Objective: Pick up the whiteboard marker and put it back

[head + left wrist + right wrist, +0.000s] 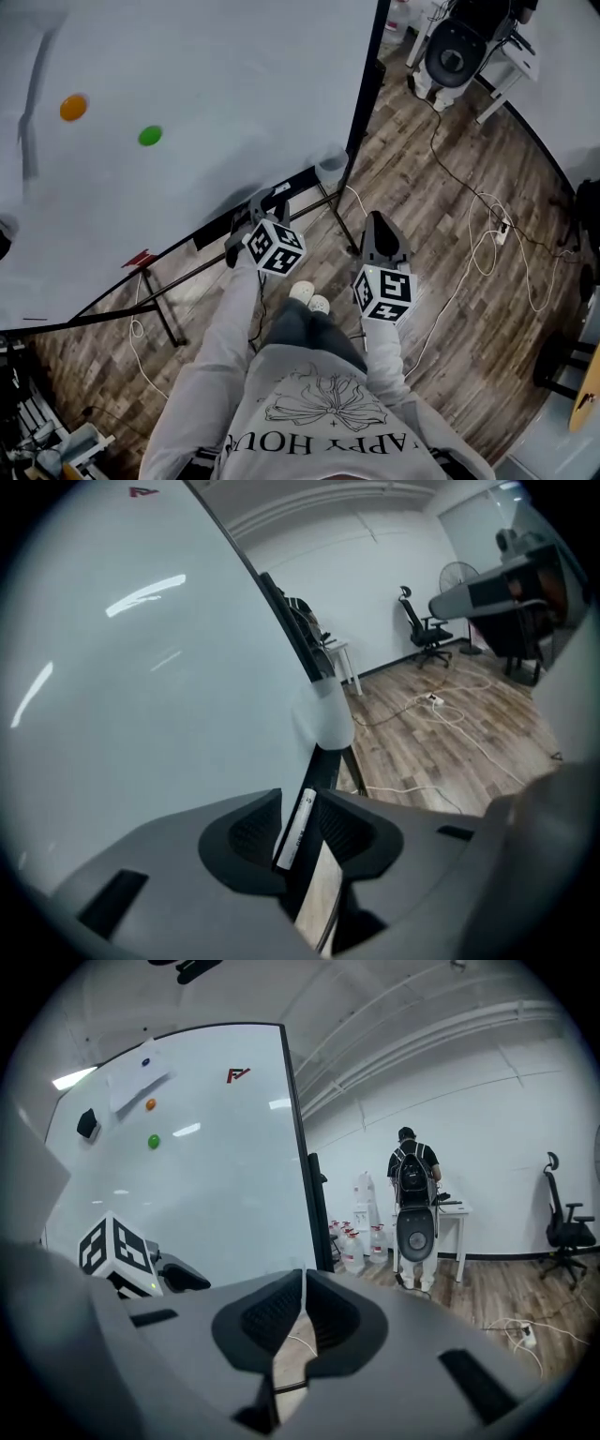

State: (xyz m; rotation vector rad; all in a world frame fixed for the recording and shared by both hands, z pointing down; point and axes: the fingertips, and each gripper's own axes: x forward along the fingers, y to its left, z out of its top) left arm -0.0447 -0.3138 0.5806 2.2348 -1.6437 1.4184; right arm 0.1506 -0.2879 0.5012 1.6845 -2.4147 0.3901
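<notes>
Below the whiteboard (187, 94): marker (295, 829) between parted jaws of left gripper (300, 801), ungripped.
Idle side: right gripper (303, 1281) closed, empty.
Care: keep pads square to marker.

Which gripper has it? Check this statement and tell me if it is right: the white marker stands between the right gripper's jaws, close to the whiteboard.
Not right: it is the other gripper. The white marker stands between the left gripper's jaws, close to the whiteboard, as the left gripper view shows. In the right gripper view, the right gripper's jaws are together with nothing between them.
</notes>
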